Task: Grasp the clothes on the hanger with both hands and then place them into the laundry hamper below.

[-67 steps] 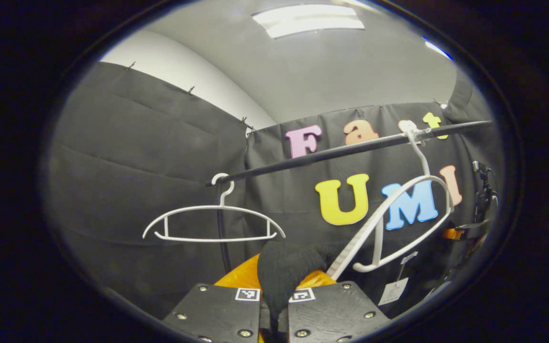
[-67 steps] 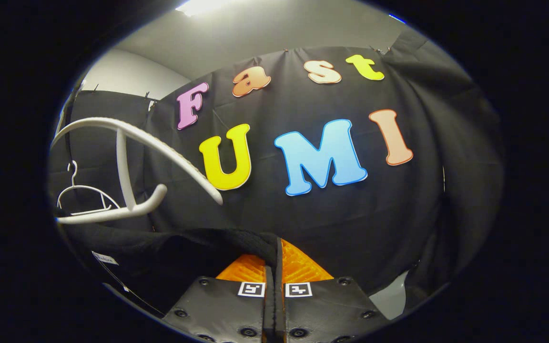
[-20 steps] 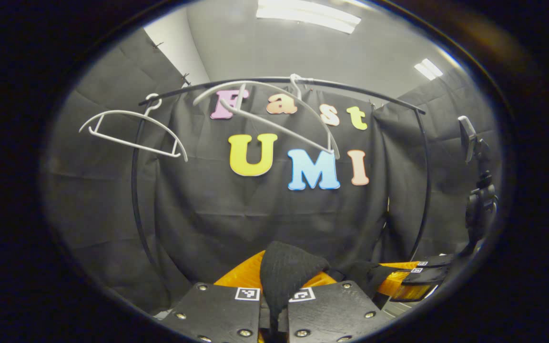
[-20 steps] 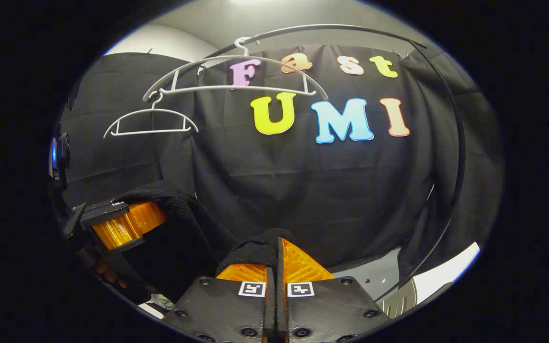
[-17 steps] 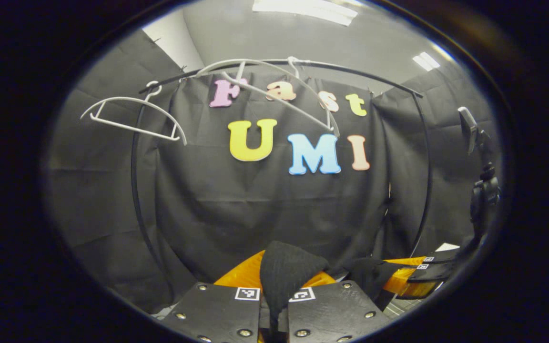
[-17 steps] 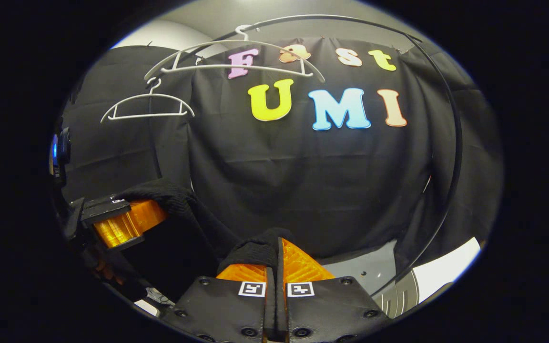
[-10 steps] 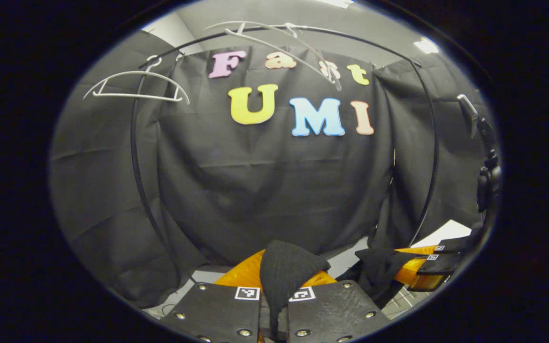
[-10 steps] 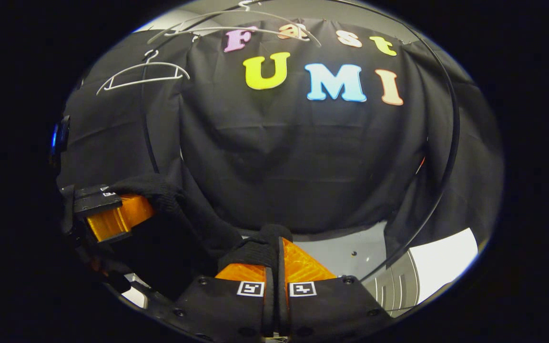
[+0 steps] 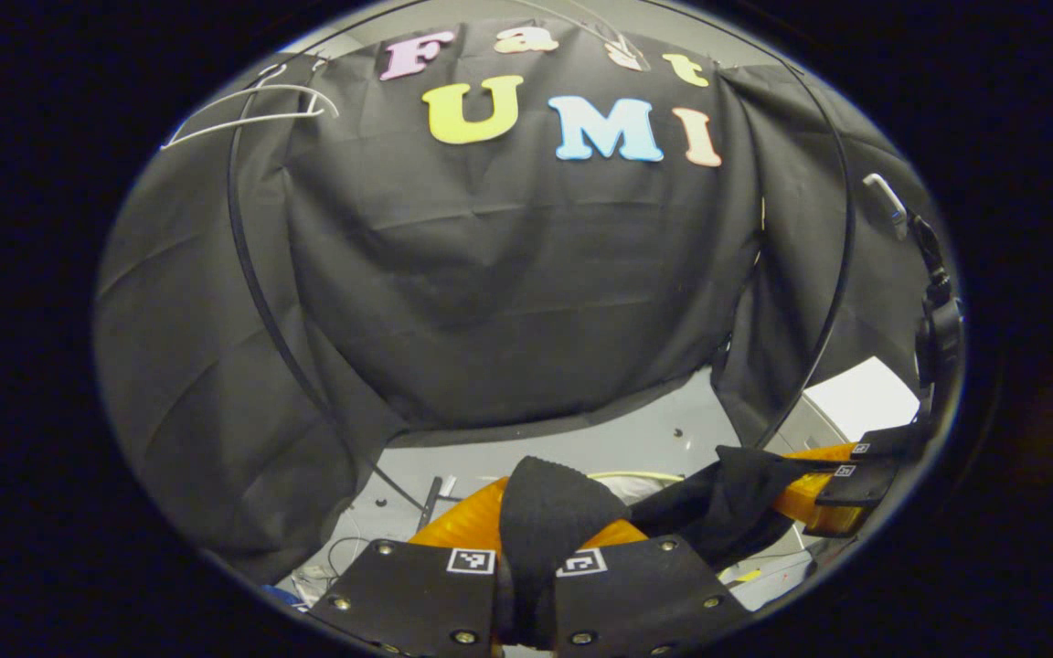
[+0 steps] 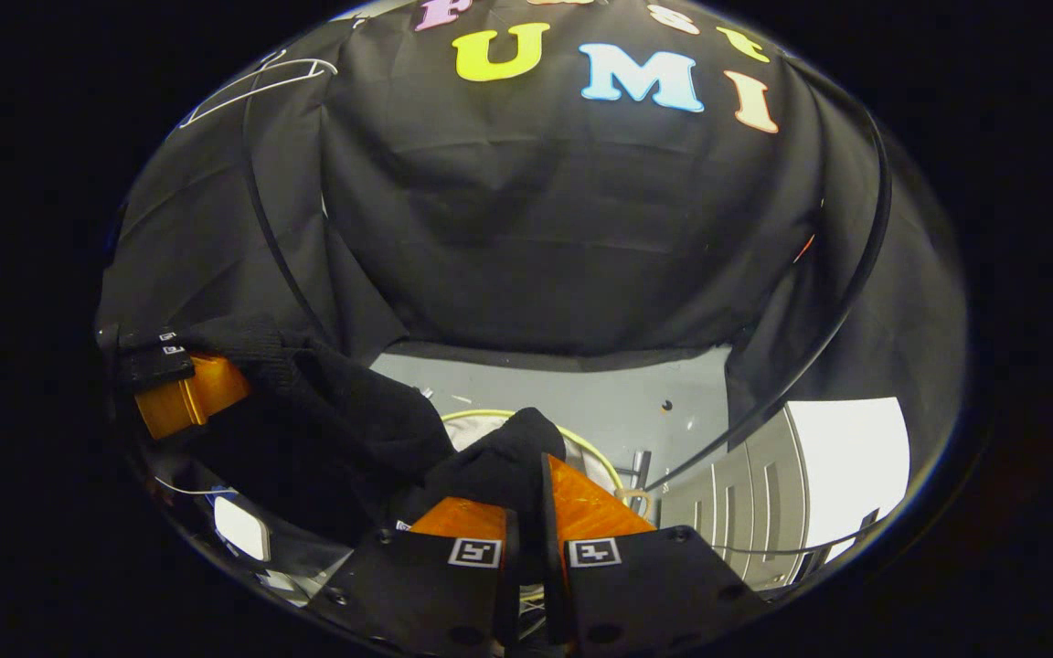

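A black knit garment is pinched between my left gripper's orange fingers and stretches right to my right gripper, which is also shut on it. In the right gripper view the garment sags between my right gripper at the bottom and my left gripper at the far left. Just beyond the cloth shows the pale yellow rim of the laundry hamper, also visible in the left gripper view as a thin hamper rim. A bare white hanger hangs high at the upper left.
The black clothes rack pole curves down on the left, and the rack's other pole on the right. Grey floor lies under the wall cloth. A white cabinet stands at the right. A camera mount is at the right edge.
Both grippers have come down with the garment off the hanger. The hangers and rack bar slid to the top of both views, and the floor and hamper rim came into sight.
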Demonstrator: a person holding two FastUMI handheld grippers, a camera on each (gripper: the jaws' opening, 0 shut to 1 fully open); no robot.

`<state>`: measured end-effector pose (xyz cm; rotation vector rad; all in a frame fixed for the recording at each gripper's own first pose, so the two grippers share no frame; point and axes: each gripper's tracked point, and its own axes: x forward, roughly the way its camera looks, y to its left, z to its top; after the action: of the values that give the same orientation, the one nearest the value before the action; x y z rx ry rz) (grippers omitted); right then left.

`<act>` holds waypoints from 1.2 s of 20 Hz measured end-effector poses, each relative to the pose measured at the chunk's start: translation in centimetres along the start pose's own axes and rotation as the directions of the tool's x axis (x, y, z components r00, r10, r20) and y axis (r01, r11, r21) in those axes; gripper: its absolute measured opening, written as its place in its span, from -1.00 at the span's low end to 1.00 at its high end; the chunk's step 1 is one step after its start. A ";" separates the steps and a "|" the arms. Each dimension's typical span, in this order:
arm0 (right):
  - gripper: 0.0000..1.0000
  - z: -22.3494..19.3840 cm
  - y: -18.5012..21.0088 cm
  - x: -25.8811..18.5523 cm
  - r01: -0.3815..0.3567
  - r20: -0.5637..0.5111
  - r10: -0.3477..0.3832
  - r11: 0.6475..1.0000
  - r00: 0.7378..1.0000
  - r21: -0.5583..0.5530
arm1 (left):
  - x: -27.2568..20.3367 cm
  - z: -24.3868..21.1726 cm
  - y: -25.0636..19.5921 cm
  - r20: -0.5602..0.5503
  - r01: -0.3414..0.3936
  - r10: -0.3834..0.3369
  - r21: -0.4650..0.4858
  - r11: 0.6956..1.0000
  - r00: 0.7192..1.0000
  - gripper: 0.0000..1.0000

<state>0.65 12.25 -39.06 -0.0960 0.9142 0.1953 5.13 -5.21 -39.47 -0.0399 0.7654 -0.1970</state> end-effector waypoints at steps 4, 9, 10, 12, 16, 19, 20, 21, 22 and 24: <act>-0.34 0.2 0.0 0.3 -0.001 -0.029 0.001 1.000 1.000 -0.020 | 0.5 -2.5 -0.1 -0.092 0.012 -0.012 -0.004 1.000 0.996 -0.65; 0.99 1.4 0.3 -1.1 0.007 0.017 -0.007 0.999 1.000 -0.031 | -0.8 -2.5 1.2 -0.078 0.000 -0.001 -0.009 1.000 0.997 0.96; 0.99 1.6 0.1 -1.4 0.014 0.027 -0.013 1.000 1.000 -0.028 | -1.4 -1.7 1.4 -0.059 -0.002 0.002 -0.007 1.000 0.998 0.96; 0.99 2.6 0.2 -2.5 0.022 0.062 -0.021 1.000 0.998 -0.013 | -2.3 -0.3 1.9 -0.021 -0.004 0.004 -0.007 1.000 1.000 0.95; 0.99 5.7 -0.8 -5.7 0.040 0.172 -0.039 0.999 0.984 -0.005 | -4.7 3.0 2.2 0.053 -0.013 0.014 -0.009 1.000 0.998 0.93; 0.99 8.3 -2.6 -8.6 0.052 0.248 -0.053 0.999 0.967 0.010 | -6.7 6.1 2.0 0.121 -0.026 0.028 -0.012 1.000 0.992 0.92; 0.99 9.1 -3.2 -9.7 0.055 0.281 -0.055 0.998 0.958 0.008 | -7.4 7.3 1.7 0.146 -0.032 0.033 -0.010 0.999 0.989 0.92; 0.99 10.2 -3.9 -10.9 0.062 0.312 -0.061 0.998 0.948 0.006 | -8.5 8.4 1.4 0.171 -0.040 0.041 -0.009 0.999 0.984 0.92; 0.98 10.8 -4.7 -12.2 0.066 0.342 -0.064 0.998 0.937 0.005 | -9.5 9.6 1.1 0.199 -0.044 0.046 -0.010 0.999 0.979 0.92; 0.99 11.9 -6.1 -14.5 0.068 0.398 -0.067 0.998 0.915 0.011 | -11.8 12.0 0.2 0.254 -0.050 0.053 -0.017 0.999 0.966 0.99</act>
<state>2.57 6.45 -20.28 -0.0868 0.5015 0.1445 5.15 -3.14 -22.72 -0.0544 0.5100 -0.1349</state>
